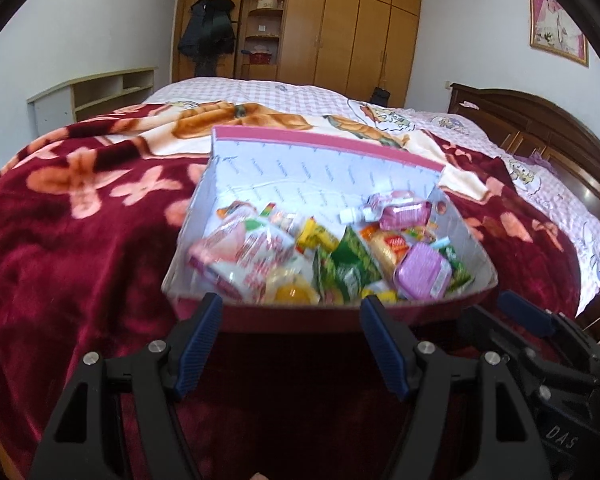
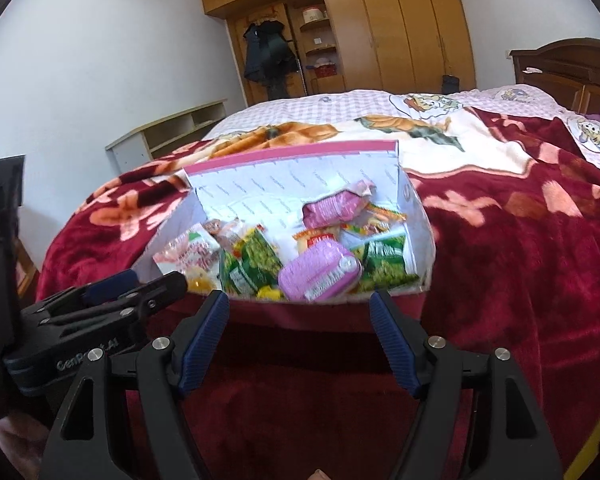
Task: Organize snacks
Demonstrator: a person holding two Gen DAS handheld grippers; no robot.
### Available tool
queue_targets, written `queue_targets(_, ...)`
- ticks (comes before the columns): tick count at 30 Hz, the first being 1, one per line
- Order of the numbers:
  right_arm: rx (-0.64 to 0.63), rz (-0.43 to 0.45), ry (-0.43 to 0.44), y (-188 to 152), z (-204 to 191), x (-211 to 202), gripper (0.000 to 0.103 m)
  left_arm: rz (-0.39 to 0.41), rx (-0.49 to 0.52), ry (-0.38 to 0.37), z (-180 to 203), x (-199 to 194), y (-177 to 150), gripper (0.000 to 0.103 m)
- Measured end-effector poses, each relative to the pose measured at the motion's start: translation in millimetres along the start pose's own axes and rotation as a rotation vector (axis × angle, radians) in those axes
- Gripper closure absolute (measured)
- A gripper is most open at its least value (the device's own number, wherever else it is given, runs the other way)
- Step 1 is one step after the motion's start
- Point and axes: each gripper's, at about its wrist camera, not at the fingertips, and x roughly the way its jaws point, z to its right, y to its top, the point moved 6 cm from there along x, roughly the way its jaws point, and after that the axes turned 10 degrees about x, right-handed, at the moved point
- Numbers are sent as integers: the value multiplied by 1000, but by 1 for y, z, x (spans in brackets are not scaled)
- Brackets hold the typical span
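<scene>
Both sets of jaws stand apart with nothing between the blue pads: left gripper (image 1: 292, 312) and right gripper (image 2: 300, 312) are both empty, fingertips just short of the near edge of the snack box (image 1: 324, 160), not touching it as far as I can tell. Box is an open cardboard one, pink rim, white lining, sitting on the dark red floral blanket (image 1: 72, 240) on the bed, back wall tall, near wall low. Snacks (image 1: 284, 256) are all piled inside, loose and overlapping: pink rectangular tub (image 1: 422, 274) toward the near right corner, green packets (image 1: 346, 264) mid-front, red-and-white wrapped packs (image 1: 240, 252) on the left, a yellow round item (image 1: 290, 292) against the near wall, a small pink bottle (image 1: 396, 214) with a white cap lying on its side near the back right. Contents are motion-blurred, labels unreadable. The two grippers sit side by side; each shows at the edge of the other's view. Behind the bed: wooden wardrobe (image 1: 352, 28), dark coat (image 1: 206, 26) hanging on it, low shelf unit (image 1: 96, 94) on the left, dark wooden headboard (image 1: 540, 120) on the right.
</scene>
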Motion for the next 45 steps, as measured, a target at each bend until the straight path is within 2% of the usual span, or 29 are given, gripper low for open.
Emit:
queue_targets(5, 20, -20, -19, -16, 6, 1, 28, -42, -42, -13, 1, 4, -20, 28)
queue_targets(13, 50, -44, -44, -28, 15, 8, 28, -100, -31, -10, 7, 21, -35, 28)
queue_targets(21, 60, -51, -55, -34, 19, 13, 28, -78, 6, 12, 13, 22, -34, 28)
queue_targets(45, 94, -73, -71, -40, 27, 14, 28, -80, -3, 11, 16, 23, -35, 28)
